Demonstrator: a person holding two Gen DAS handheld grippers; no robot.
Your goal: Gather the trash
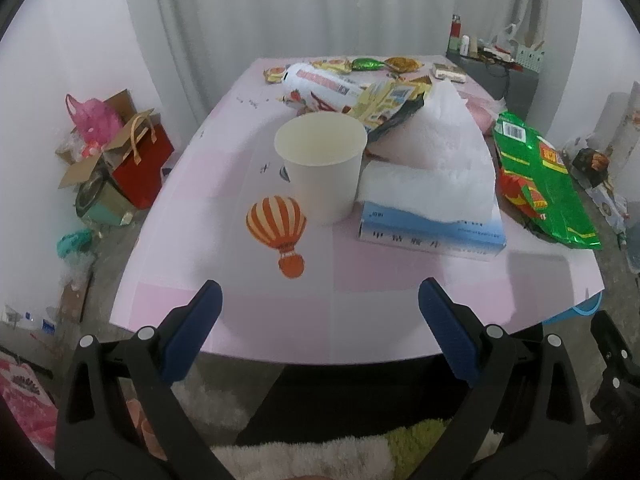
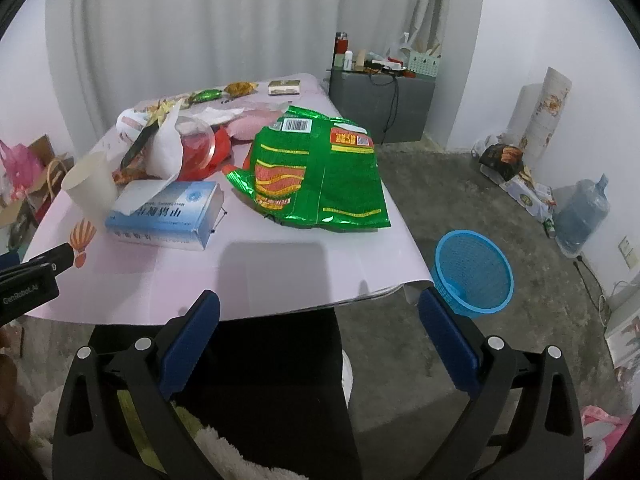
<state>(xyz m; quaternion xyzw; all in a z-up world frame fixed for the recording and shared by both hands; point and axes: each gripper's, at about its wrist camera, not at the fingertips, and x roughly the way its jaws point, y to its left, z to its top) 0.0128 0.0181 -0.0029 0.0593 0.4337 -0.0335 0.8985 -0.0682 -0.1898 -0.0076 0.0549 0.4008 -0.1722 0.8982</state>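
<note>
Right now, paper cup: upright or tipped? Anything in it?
Upright. The paper cup stands on its base, mouth up, beside the tissue box; the visible interior looks empty.

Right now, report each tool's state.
Left tool: open, holding nothing.
Right tool: open, holding nothing.

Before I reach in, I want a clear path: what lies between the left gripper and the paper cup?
Only bare pink tablecloth with a printed balloon separates the left gripper from the paper cup, seen in the left wrist view.
</note>
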